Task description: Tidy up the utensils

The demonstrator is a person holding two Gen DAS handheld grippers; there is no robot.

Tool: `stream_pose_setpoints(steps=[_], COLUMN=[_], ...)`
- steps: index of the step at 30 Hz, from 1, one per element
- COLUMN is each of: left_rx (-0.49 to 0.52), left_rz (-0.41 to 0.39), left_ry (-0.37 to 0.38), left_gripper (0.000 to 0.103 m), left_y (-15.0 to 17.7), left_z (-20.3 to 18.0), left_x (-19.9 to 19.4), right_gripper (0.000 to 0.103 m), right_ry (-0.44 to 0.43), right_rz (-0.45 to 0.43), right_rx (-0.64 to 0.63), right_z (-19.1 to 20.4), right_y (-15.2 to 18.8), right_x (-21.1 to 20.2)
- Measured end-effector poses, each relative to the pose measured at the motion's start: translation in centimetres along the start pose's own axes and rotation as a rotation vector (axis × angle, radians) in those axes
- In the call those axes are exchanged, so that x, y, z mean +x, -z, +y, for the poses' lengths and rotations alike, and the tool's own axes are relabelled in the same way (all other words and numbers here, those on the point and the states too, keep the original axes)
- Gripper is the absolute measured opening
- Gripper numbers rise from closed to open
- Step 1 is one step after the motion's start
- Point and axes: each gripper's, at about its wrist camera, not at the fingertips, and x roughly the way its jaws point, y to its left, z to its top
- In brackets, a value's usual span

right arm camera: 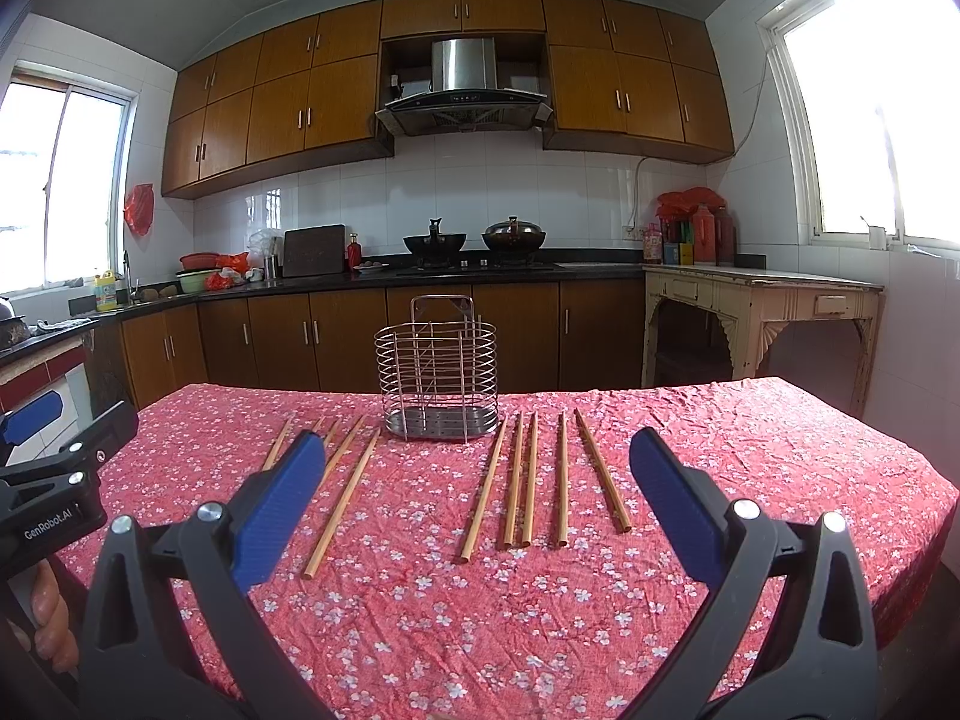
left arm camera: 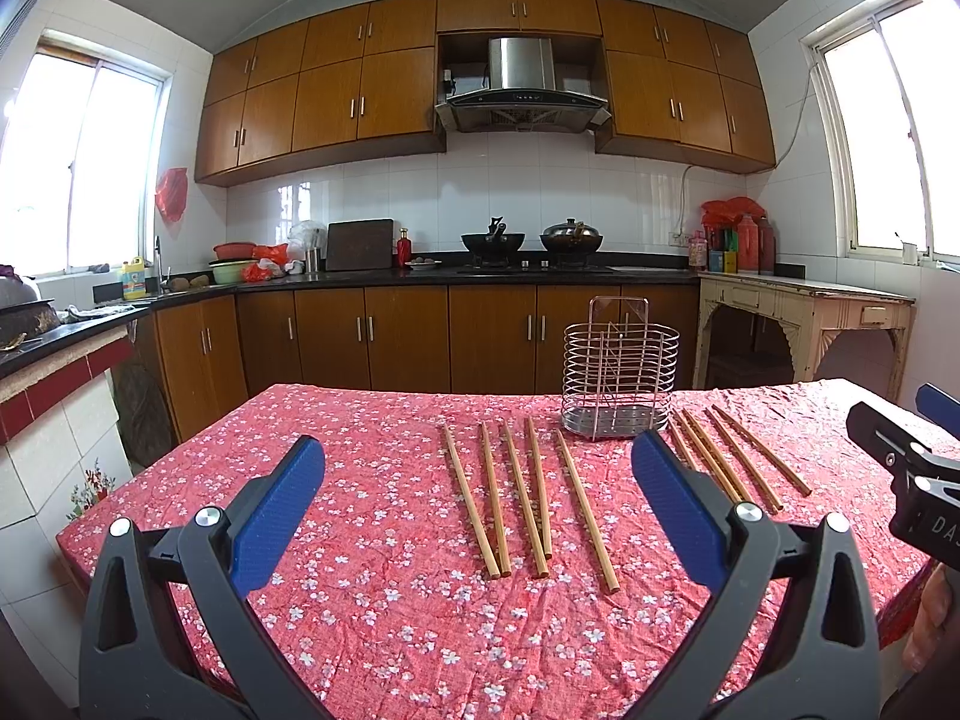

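Several wooden chopsticks lie on a red flowered tablecloth, in a left group (left arm camera: 528,498) (right arm camera: 342,492) and a right group (left arm camera: 738,456) (right arm camera: 540,480). A wire utensil holder (left arm camera: 618,384) (right arm camera: 438,369) stands upright and empty behind them, between the groups. My left gripper (left arm camera: 480,516) is open and empty, above the table in front of the left group. My right gripper (right arm camera: 480,516) is open and empty, in front of the right group. Each gripper shows at the edge of the other's view, the right one (left arm camera: 912,468) and the left one (right arm camera: 54,480).
The table (left arm camera: 336,630) has a near edge by the grippers and a far edge behind the holder. Beyond it are brown kitchen cabinets (left arm camera: 420,336), a stove with two woks (left arm camera: 528,237), and a cream side table (left arm camera: 804,312) at the right.
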Motion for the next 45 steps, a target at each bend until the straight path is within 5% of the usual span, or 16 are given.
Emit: stream_pose_setpoints(steps=[25,35,39,45], left_rx=[-0.01,-0.064,-0.036,-0.01], left_rz=[0.013,0.141,0.2,0.327], left_ry=[-0.007,0.0,-0.005,0.009], left_gripper=[0.101,0.101,0.098,0.075], left_y=[0.4,1.4,1.5,2.3], left_z=[0.1,1.7,2.1,2.6], left_x=[0.2,3.8,5.6,9.2], right_gripper=[0.099,0.099,0.084,0.055], right_ry=[-0.001,0.041,0.1,0.173], right_rz=[0.015,0.138,0.241,0.442], right_rx=[0.007,0.079,0.096,0.11], right_z=[-0.7,-4.0,-6.1,-9.3], right_y=[-0.1,1.3,1.8,3.1], right_x=[0.2,4.5,7.5,14.0])
